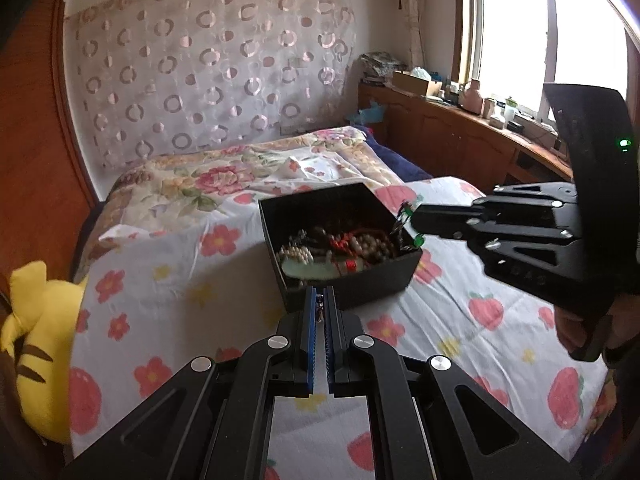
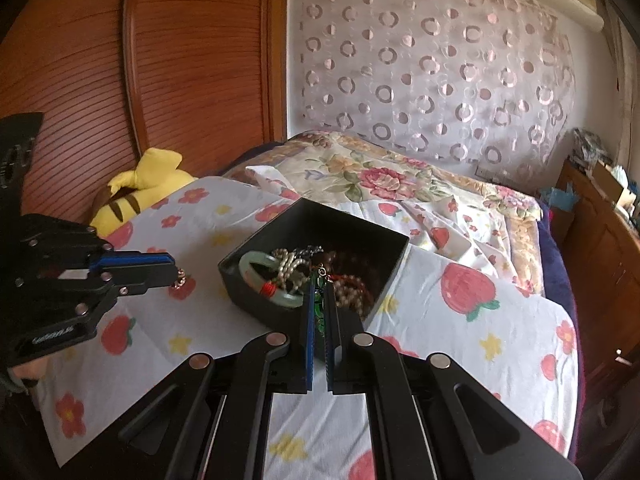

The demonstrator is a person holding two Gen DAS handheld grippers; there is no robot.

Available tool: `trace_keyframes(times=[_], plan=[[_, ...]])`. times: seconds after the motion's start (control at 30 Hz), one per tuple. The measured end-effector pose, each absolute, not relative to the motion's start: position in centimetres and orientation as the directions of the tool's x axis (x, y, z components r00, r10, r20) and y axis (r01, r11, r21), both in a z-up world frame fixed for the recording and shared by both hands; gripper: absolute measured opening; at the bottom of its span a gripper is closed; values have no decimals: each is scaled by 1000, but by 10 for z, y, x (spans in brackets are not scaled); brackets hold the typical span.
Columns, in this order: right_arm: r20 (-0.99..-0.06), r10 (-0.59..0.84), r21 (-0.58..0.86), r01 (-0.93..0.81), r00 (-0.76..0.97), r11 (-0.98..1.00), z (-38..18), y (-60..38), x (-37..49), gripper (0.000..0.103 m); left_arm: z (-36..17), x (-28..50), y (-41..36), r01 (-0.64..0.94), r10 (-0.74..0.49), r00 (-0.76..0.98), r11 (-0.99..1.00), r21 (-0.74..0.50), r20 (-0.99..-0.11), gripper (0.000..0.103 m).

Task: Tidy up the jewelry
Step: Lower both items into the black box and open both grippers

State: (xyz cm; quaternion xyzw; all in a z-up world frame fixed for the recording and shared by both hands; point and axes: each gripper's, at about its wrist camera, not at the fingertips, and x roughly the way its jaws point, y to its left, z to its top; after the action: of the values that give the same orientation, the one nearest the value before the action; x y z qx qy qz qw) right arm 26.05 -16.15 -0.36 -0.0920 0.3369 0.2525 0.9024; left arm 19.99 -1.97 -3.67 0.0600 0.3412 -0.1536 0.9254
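1. The right gripper (image 2: 319, 300) is pinching a green-beaded chain (image 1: 406, 224) over the black box (image 1: 376, 280), at its 3 o'clock rim in the left view.
2. The left gripper (image 1: 319, 306) is clamping a small trinket (image 2: 181, 278), hanging outside the box.
3. Likely risk: the dangling chain is snagging on the piled beads (image 1: 372, 246) or the jade bangle (image 2: 256, 264).
4. A yellow plush (image 2: 140, 192) is lying at 10 o'clock on the flowered sheet (image 2: 460, 340), blocking nothing.

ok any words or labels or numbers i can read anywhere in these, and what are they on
Left gripper: pale embossed lettering on its side plate, too blurred to read.
Right gripper: raised marks on its lower plate, illegible.
Black box: no text.
Floral sheet: only printed flowers and strawberries.
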Motion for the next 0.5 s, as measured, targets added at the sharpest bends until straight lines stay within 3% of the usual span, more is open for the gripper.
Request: trace_keyframes(times=[0.5], plan=[[-654, 385, 37, -480, 651, 876, -9, -183, 266, 6, -18, 249, -38, 302, -205, 735, 953, 41, -647, 3]])
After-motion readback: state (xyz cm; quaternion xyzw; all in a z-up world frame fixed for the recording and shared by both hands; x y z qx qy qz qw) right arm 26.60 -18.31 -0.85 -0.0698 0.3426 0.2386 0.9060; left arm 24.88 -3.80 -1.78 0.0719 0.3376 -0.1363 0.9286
